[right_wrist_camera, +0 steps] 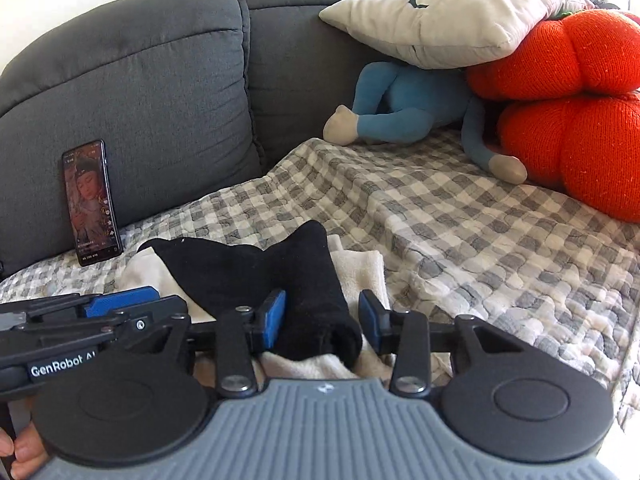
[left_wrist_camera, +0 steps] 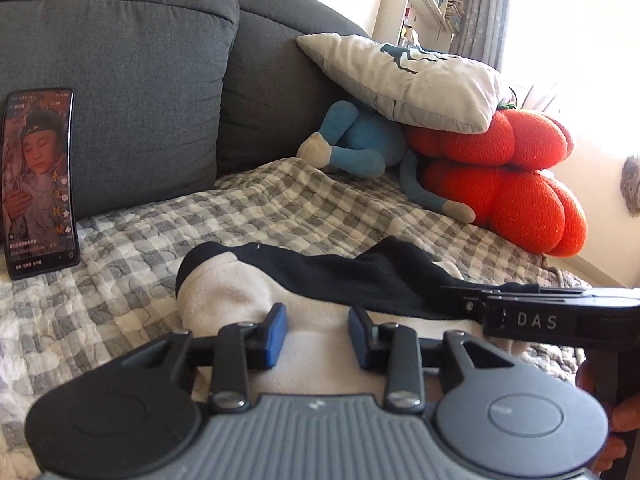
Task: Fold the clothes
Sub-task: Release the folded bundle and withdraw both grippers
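Observation:
A white and black sock (left_wrist_camera: 224, 284) lies on the checked blanket, with a black sock (left_wrist_camera: 360, 276) draped across it. My left gripper (left_wrist_camera: 317, 330) is open, its blue pads over the white sock's near edge, holding nothing. In the right wrist view the black sock (right_wrist_camera: 280, 276) lies on the white sock (right_wrist_camera: 360, 272), and its near end sits between the blue pads of my right gripper (right_wrist_camera: 322, 320). The right jaws stand open around it with gaps on both sides. The right gripper's body (left_wrist_camera: 560, 316) shows side-on in the left view, and the left gripper's body (right_wrist_camera: 92, 316) in the right view.
A phone (left_wrist_camera: 38, 182) with its screen lit leans on the grey sofa back (left_wrist_camera: 140, 80). A blue plush toy (left_wrist_camera: 360, 144), red knitted cushions (left_wrist_camera: 520, 184) and a white pillow (left_wrist_camera: 408, 80) sit at the back right. The checked blanket (right_wrist_camera: 480, 240) covers the seat.

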Demonstrator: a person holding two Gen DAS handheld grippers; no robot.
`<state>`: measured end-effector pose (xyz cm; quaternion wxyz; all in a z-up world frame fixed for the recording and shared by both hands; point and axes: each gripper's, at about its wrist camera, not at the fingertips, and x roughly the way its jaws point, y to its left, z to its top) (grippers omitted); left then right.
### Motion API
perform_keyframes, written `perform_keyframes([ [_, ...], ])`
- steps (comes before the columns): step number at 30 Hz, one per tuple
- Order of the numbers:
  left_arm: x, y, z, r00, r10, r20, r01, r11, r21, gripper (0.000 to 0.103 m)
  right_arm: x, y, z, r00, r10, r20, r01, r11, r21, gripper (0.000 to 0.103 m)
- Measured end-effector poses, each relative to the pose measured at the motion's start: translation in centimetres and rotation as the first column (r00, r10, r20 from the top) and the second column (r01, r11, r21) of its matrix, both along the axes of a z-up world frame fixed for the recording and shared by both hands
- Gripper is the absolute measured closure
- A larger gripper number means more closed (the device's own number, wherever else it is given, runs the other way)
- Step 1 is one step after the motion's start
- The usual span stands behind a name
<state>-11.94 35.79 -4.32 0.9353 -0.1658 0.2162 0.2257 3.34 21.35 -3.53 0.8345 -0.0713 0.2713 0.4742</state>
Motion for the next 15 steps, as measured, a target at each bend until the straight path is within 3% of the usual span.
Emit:
perform_keyframes([
  [2, -0.1, 0.2, 0.6, 1.0, 0.009, -0.008, -0.009, 1.0, -0.027, 0.064, -0.2, 0.1, 0.5, 1.0, -0.01, -0.001, 0.01, 1.0, -0.004, 0.059],
  [4, -0.5, 0.4, 1.4, 1.0, 0.016, 0.0, -0.016, 0.997, -0.082, 0.051, -0.5, -0.5, 1.2, 1.0, -0.022, -0.011, 0.022, 1.0, 0.005, 0.057],
  [7, -0.9, -0.6, 2.8, 0.999, 0.025, -0.037, -0.028, 0.996, -0.085, 0.037, -1.1, -1.5, 2.3, 0.999, -0.041, -0.025, 0.041, 0.999, 0.019, 0.052],
  [10, -1.2, -1.8, 4.1, 0.994, 0.029, -0.104, -0.037, 0.996, -0.08, 0.025, -1.5, -2.9, 3.2, 0.996, -0.071, -0.06, 0.072, 0.997, 0.014, 0.042],
  [15, -1.6, -3.5, 6.0, 0.982, 0.032, -0.188, -0.054, 0.992, -0.114, 0.013, -2.3, -5.0, 4.7, 0.988, -0.11, -0.111, 0.109, 0.994, -0.014, 0.023],
])
